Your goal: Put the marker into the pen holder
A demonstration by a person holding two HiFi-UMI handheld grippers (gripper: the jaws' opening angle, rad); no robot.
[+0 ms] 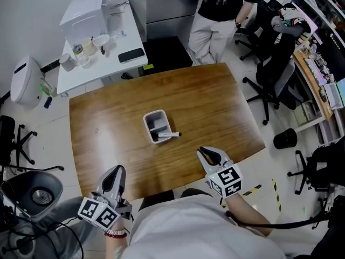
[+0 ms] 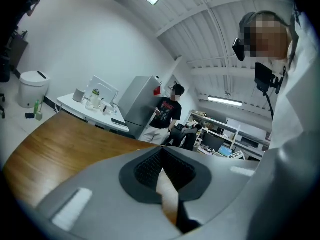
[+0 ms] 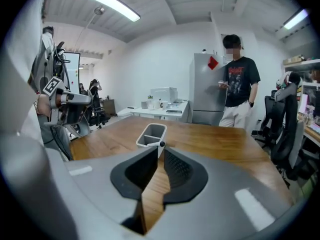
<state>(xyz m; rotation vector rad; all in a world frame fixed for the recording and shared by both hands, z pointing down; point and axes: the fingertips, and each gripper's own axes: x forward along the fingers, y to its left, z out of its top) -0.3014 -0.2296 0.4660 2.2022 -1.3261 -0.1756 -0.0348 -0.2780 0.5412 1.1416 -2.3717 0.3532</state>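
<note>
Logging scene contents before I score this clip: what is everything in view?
table: one, brown wood, centre
pen holder: one, grey, mid-table
marker: one, white with black tip, resting across the holder's near edge
side table: one, white, far left
appliance: one, white, on side table
standing person: one, black shirt, beyond the table
office chairs: several, black, room's edges
bin: one, white, left floor
left tongs: one, grey, near-left table edge, closed, empty
right tongs: one, grey, near-right table edge, slightly apart, empty
</note>
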